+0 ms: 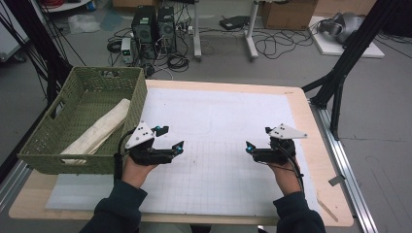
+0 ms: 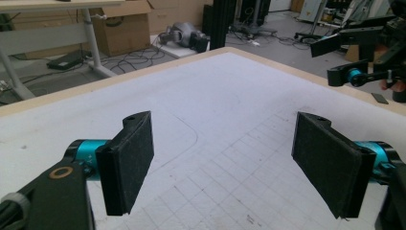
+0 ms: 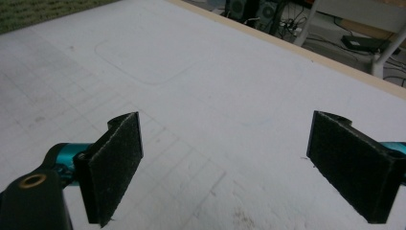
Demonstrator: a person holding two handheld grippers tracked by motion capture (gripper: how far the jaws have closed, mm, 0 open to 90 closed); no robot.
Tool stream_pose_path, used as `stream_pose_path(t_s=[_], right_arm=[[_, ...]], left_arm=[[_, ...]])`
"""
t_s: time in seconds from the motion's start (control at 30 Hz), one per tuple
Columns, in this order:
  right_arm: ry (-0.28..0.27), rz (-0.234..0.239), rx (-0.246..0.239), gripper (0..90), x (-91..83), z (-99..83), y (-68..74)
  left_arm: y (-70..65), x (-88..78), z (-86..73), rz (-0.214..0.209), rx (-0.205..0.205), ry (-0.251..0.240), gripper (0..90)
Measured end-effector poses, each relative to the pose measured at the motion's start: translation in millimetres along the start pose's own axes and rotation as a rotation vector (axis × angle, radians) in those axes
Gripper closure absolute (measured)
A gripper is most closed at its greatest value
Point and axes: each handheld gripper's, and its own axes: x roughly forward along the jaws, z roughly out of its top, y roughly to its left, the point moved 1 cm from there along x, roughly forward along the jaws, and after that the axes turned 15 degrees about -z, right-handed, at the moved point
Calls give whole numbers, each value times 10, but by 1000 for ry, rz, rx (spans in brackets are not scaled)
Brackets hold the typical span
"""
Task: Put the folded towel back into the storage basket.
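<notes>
The thing nearest our left gripper [image 1: 171, 140] was the cream rolled cloth [image 1: 99, 131] lying aslant in the green woven basket [image 1: 137, 97] at the left edge of the surface [image 1: 228, 116]. We judged it soft and light, a limp roll that would sag at both ends if we pinched it only in the middle; it might have been a towel, though the high view was too coarse for us to be sure. The better hold seemed to be across the thick part of the roll near its upper end, where it rested against the basket's wall, with enough bite to catch several layers. Both our hands hovered above the white gridded mat [image 1: 218, 184], the left gripper just beside the basket, the right gripper [image 1: 258, 138] well apart from it towards the right side. Each pair of jaws stood wide apart and held nothing, tips turned inward towards one another, forearms coming in low from our side
</notes>
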Motion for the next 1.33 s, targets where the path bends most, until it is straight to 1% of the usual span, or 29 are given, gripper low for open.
stream_pose_path(t_s=[0.03, 0.07, 0.17, 0.2, 0.23, 0.27, 0.33, 0.4, 0.43, 0.57, 0.73, 0.87, 1.1, 1.33], right_arm=[[-1, -5, -4, 114, -11, -38, -14], [-1, -10, -1, 114, -25, -76, -21], [-1, -15, 7, 114, -60, -175, -36], [4, -18, 4, 114, -66, -190, -35], [5, -27, -7, 114, -76, -207, -30], [8, -28, -9, 114, -86, -217, -22], [0, -36, -22, 114, -100, -230, -11], [-2, -35, -25, 114, -115, -240, 3], [2, -33, -22, 114, -123, -243, 10], [-1, -36, -17, 114, -143, -250, 2], [-1, -36, -10, 114, -134, -254, -4], [2, -27, -3, 114, -123, -255, -1], [0, -26, 8, 114, -129, -256, -3], [0, -23, 6, 114, -119, -263, -10]], left_arm=[[10, 15, -31, 4, -2, 4, 227], [19, 32, -55, 6, -7, 18, 226], [28, 48, -128, 14, -8, 24, 225], [33, 52, -165, 18, -9, 21, 228], [44, 53, -188, 16, -13, 34, 228], [50, 52, -214, 14, -16, 30, 228], [58, 45, -261, 15, -19, 33, 228], [62, 45, -295, 20, -21, 43, 230], [61, 41, -310, 26, -15, 46, 230], [41, 46, -328, 27, -13, 43, 230], [34, 56, -351, 21, -12, 61, 230], [39, 51, -351, 26, -15, 55, 230], [46, 36, -348, 24, -16, 55, 230], [48, 36, -345, 25, -15, 50, 230]])
